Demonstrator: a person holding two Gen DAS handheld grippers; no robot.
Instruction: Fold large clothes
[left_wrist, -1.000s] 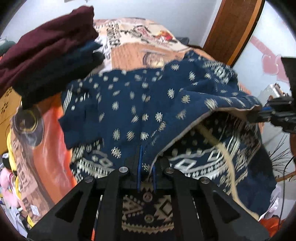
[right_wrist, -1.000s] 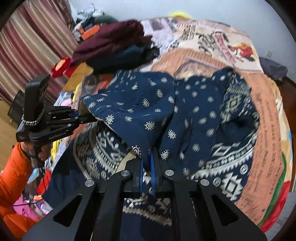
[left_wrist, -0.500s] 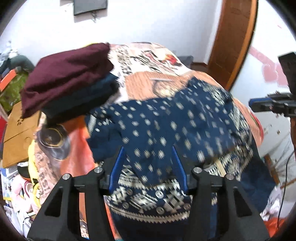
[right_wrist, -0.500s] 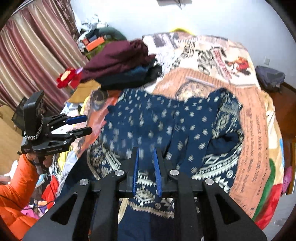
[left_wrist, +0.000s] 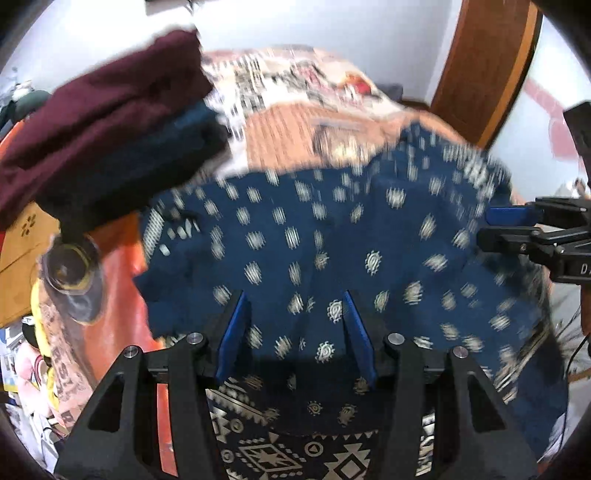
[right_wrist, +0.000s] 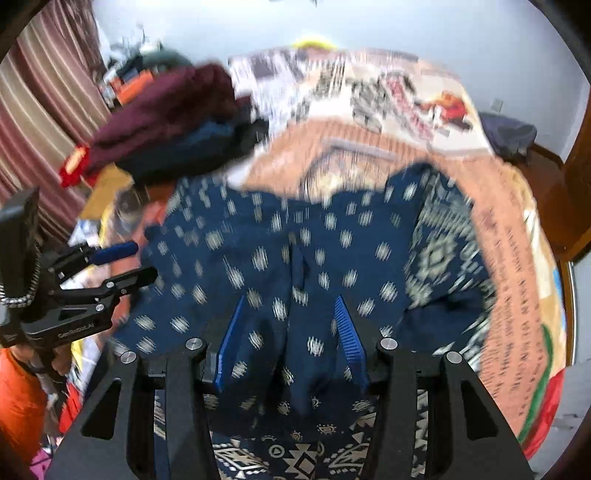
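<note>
A large navy garment with a cream pattern lies on the bed, its dotted upper half folded over the geometric-bordered lower part. My left gripper hovers above its near edge, blue pads spread apart and gripping nothing. In the right wrist view the same garment lies below my right gripper, whose jaws are opening with only cloth beneath them, none pinched. Each gripper also shows in the other's view: the right gripper at the cloth's right edge, the left gripper at its left edge.
A stack of folded maroon and dark blue clothes sits at the bed's far left. The printed orange bedspread extends beyond the garment. A wooden door stands at the right, a striped curtain and floor clutter at the left. An orange sleeve holds the left gripper.
Both grippers were shut on the garment's lifted edge and have let go. The fold has dropped flat onto the lower half. Both sets of jaws have spread apart.
</note>
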